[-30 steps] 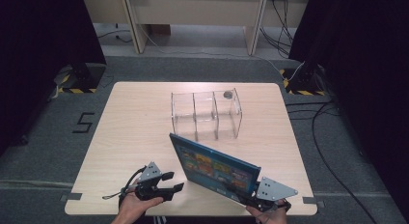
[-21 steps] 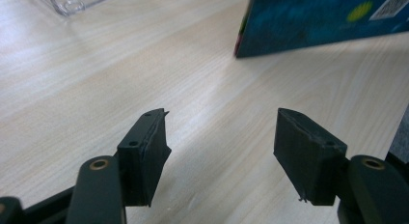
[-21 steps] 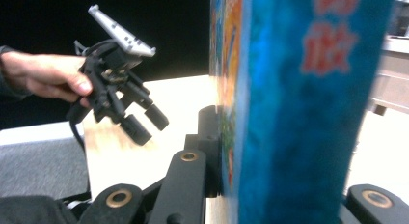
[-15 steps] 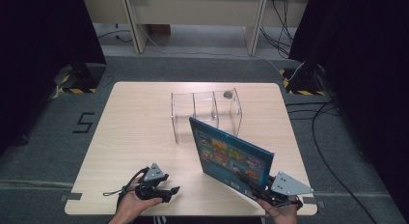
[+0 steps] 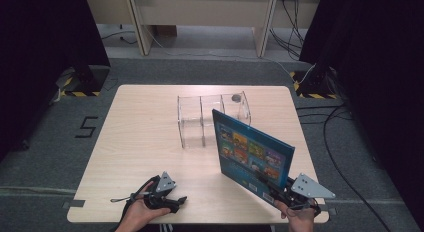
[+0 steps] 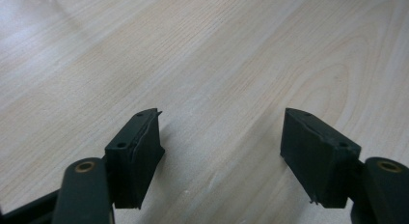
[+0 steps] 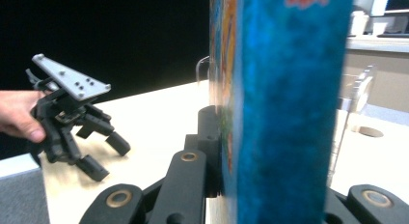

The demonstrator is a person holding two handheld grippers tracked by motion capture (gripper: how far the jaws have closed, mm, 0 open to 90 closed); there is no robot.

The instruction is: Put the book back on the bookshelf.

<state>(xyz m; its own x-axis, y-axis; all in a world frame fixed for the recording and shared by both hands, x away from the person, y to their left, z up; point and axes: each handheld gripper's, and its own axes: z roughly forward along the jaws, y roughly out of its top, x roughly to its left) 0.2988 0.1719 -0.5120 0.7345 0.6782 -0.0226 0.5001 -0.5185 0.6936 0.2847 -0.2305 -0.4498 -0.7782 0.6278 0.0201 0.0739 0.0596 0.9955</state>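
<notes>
My left tongs sit low over the table at its near edge, jaws apart and just now widening, with bare wood between them. Up and to their right stands a clear three-bay rack, a small round thing in its far right bay. My right tongs are clamped on the lower edge of the blue picture book, which rises tilted from them, just in front of the rack.
</notes>
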